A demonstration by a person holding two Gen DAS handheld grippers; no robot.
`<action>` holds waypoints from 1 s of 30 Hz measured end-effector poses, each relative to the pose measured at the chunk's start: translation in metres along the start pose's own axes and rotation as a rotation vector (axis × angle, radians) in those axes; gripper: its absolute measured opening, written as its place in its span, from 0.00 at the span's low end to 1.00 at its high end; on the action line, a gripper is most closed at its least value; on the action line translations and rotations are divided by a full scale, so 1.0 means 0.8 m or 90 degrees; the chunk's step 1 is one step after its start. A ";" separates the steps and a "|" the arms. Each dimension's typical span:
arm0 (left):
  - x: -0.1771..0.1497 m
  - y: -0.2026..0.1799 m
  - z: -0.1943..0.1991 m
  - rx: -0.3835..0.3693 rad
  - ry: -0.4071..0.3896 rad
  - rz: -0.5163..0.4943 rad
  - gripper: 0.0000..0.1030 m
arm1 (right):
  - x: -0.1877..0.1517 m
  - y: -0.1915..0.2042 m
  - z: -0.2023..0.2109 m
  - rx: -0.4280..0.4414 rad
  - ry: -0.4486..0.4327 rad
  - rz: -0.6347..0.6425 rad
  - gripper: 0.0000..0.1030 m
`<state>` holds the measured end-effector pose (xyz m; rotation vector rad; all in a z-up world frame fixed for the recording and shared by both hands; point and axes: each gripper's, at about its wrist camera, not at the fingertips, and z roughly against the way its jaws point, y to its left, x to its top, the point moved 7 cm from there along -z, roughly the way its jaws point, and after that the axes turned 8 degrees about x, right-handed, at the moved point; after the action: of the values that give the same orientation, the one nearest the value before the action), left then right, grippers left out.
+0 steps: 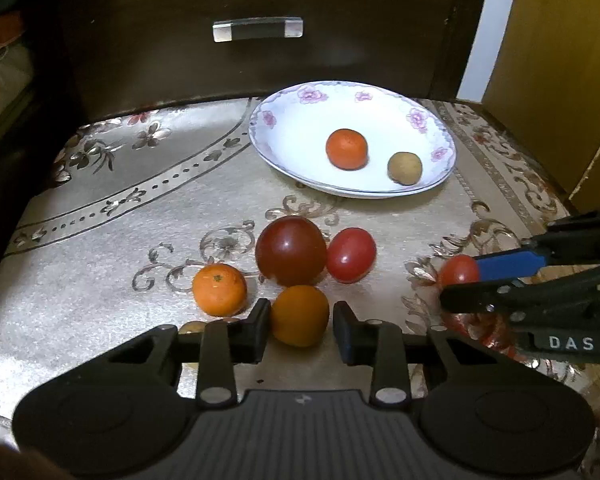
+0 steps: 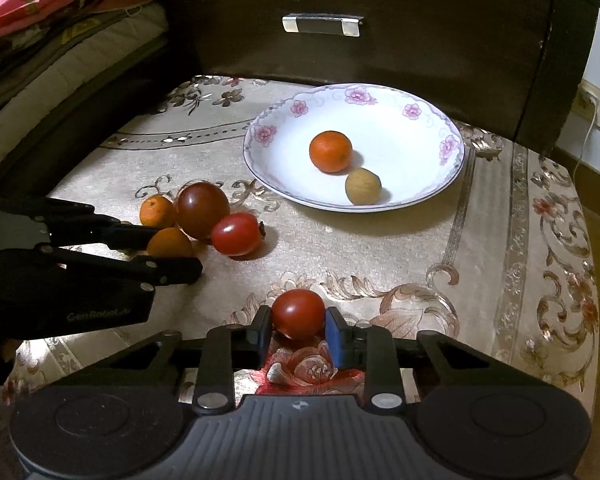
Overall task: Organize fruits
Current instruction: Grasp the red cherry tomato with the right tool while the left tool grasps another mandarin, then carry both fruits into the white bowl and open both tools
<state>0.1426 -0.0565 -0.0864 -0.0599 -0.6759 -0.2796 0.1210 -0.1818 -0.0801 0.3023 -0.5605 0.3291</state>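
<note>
Right wrist view is showing the right gripper [image 2: 298, 330] pinching a small smooth red tomato [image 2: 298, 314] at its middle — soft, likely slippery, needing gentle pressure. The left gripper [image 1: 301, 326] is sitting parted around a round orange-yellow fruit [image 1: 299, 315] — not yet squeezing.

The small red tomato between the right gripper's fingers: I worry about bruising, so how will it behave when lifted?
The small red tomato looks round and glossy, so it may slip or roll out of the right gripper if held lightly. Its thin skin probably bruises under a hard squeeze. Released on the flat tablecloth, it would likely roll.
</note>
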 end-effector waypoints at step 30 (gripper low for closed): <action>-0.018 -0.012 0.013 -0.021 0.001 -0.034 0.35 | 0.003 0.003 -0.006 -0.016 0.005 0.006 0.24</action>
<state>0.1228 -0.0608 -0.0875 -0.0740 -0.6720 -0.3418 0.1239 -0.1774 -0.0821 0.2742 -0.5587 0.3313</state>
